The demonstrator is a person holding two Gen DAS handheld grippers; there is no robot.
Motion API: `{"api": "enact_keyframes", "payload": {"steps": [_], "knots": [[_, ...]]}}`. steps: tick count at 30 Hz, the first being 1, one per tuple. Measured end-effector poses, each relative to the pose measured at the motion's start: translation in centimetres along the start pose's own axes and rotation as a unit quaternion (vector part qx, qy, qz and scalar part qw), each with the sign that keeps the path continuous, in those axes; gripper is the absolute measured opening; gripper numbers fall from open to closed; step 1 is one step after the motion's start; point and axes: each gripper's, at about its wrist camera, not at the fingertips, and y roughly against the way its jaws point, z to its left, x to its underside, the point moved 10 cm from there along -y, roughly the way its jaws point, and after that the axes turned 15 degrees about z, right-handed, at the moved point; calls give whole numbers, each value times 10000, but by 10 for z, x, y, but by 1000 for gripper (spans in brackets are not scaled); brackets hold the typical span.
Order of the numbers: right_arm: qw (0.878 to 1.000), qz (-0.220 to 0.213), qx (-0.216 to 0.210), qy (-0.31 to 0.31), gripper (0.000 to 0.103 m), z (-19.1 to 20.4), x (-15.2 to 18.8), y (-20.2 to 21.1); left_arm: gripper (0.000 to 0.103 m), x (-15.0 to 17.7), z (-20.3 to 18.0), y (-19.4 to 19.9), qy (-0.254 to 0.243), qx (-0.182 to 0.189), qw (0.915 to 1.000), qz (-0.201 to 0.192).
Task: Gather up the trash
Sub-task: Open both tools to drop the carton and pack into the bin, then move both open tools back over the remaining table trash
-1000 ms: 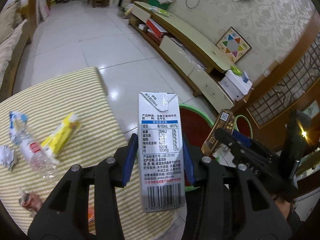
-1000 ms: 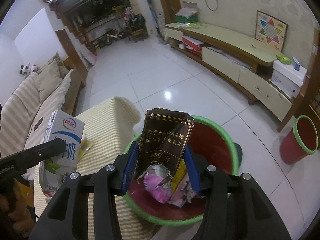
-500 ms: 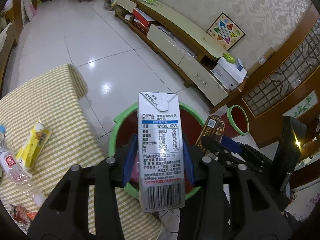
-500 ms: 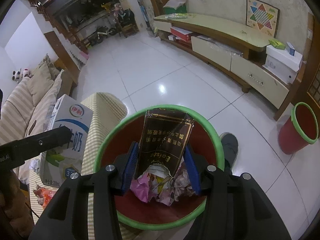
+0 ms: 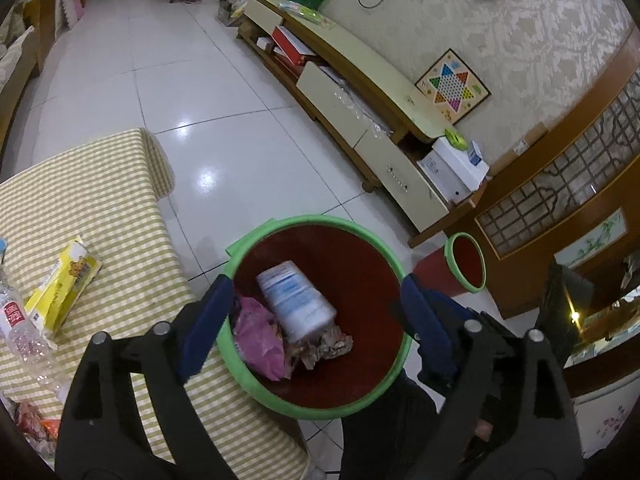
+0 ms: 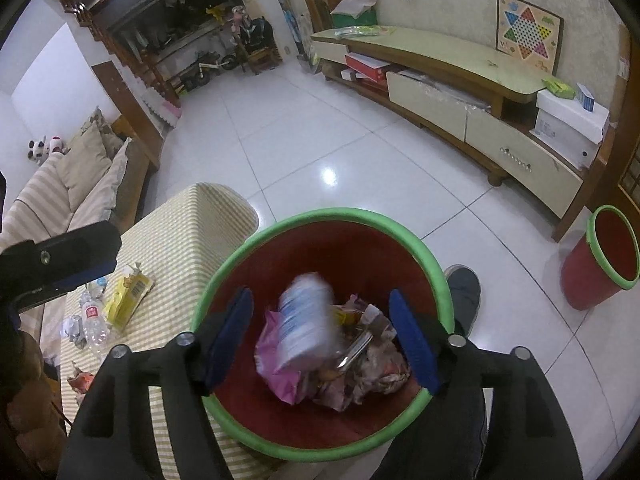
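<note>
**Release of trash into the bin**

Nearest the lens in each wrist view, the jaws are opening and nothing sits between the pads. The left gripper [image 5: 314, 322] and the right gripper [image 6: 320, 338] both hang over the mouth of the red bin [image 6: 320, 216], lower centre of frame, the rim passing just behind the blue pads.

Recommended procedure, as a judgement: keep both grippers steady above the opening until the dropped items have settled, then lift clear without catching the green rim. The bin stands right against the table edge, so a sideways exit toward the table risks a knock.

The milk carton [image 5: 296, 300] is inside the bin, motion-blurred, resting on or falling onto the pink wrapper [image 5: 260, 336] and crumpled paper. Its long axis is tilted, running from upper left to lower right in the left wrist view; which end is the top cannot be told.

Farther out, at the left of frame, the striped table [image 5: 100, 184] carries a yellow packet [image 5: 64, 284] and a clear plastic bottle [image 5: 20, 332], both lying flat, not yet collected
</note>
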Motion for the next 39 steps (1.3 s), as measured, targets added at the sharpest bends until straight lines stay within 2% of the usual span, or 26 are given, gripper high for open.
{"api": "enact_keyframes", "payload": {"steps": [5,15,20,29,34,39], "knots": [[9999,-77,33,55,83,10,-1,7,98,-2,9,17,163,-67,9996,-225],[9990,-205,30,388,89,50,3,22,98,20,48,59,504,-242,9973,-467],[9975,-299,16,635,94,84,6,28,98,38,77,88,681,-442,9945,-662],[9923,-228,-131,1213,96,170,24,19,98,86,159,140,1338,-906,9825,-927],[9872,-167,-177,1574,96,218,38,11,98,120,212,165,1851,-1144,9706,-1026],[9822,-72,-221,1863,96,253,50,1,98,148,249,186,2161,-1294,9607,-1163]]}}
